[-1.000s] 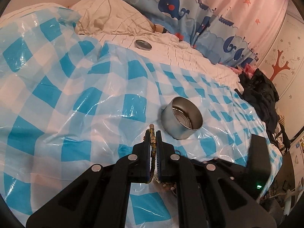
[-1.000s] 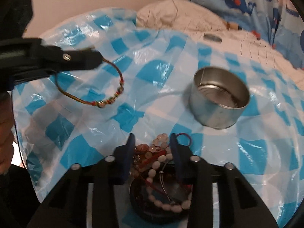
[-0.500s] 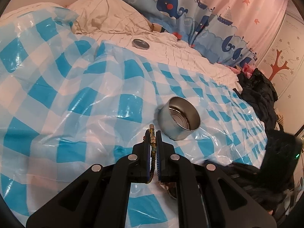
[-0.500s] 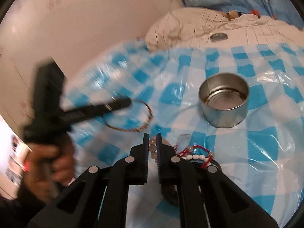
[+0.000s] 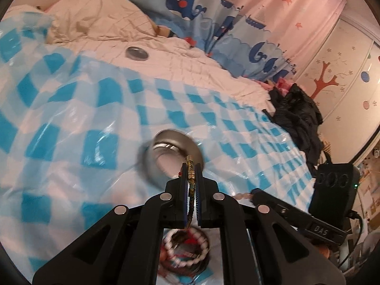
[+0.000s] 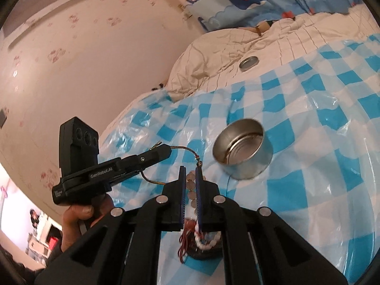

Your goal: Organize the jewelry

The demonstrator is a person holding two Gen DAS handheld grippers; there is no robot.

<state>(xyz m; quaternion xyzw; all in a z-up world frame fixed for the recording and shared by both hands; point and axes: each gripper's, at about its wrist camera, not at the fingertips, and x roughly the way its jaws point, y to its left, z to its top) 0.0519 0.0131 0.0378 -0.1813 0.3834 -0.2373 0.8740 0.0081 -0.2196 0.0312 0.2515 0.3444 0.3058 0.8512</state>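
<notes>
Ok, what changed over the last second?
The right gripper closed on a pale pink bead bracelet and lifted it from the dark dish of jewelry. The left gripper swung toward the round silver metal tin, keeping its braided cord bracelet. The tin stayed put.

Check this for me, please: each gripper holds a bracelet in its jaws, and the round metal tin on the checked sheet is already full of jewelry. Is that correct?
Not quite. The right wrist view shows the metal tin empty. The rest stands: the left gripper holds a braided bracelet and the right gripper a beaded bracelet, over the checked sheet.
</notes>
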